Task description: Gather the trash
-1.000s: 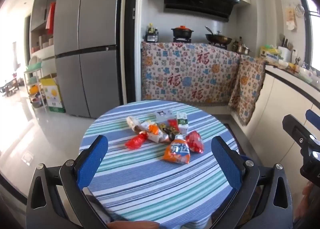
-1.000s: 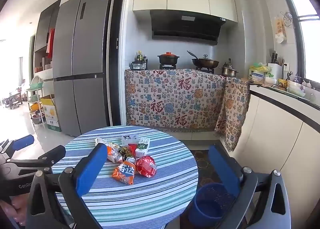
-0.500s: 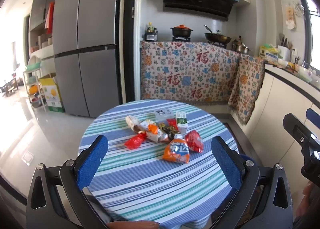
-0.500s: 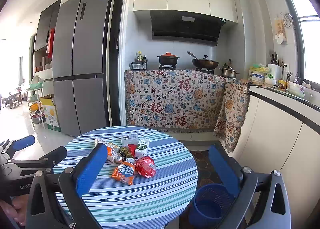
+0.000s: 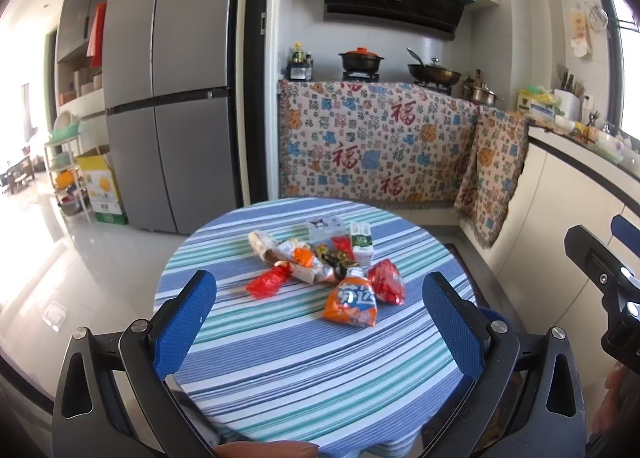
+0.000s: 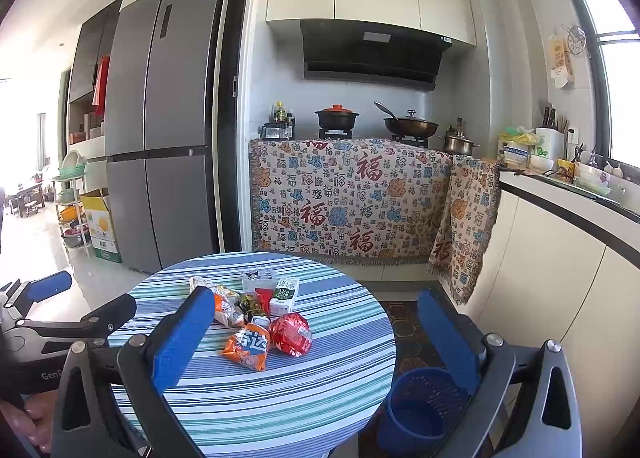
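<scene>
A pile of snack wrappers lies on the round striped table (image 5: pixel 304 362): an orange packet (image 5: pixel 352 302), a round red packet (image 5: pixel 387 286), a small red wrapper (image 5: pixel 267 283), a green-white carton (image 5: pixel 361 242) and others. In the right wrist view the orange packet (image 6: pixel 245 346) and red packet (image 6: pixel 291 334) lie mid-table, and a blue mesh bin (image 6: pixel 424 406) stands on the floor right of the table (image 6: pixel 280 410). My left gripper (image 5: pixel 320 322) is open and empty, short of the pile. My right gripper (image 6: pixel 316 338) is open and empty, above the table's near edge.
A grey fridge (image 5: pixel 172 97) stands at back left. A counter draped in patterned cloth (image 5: pixel 380 145) holds pots at the back. White cabinets (image 6: pixel 560 278) run along the right. A cardboard box (image 5: pixel 102 189) and a rack stand on the floor at left.
Both views have barely shifted; the table and wrappers sit slightly lower in the left wrist view. Nothing was taken hold of or moved.
</scene>
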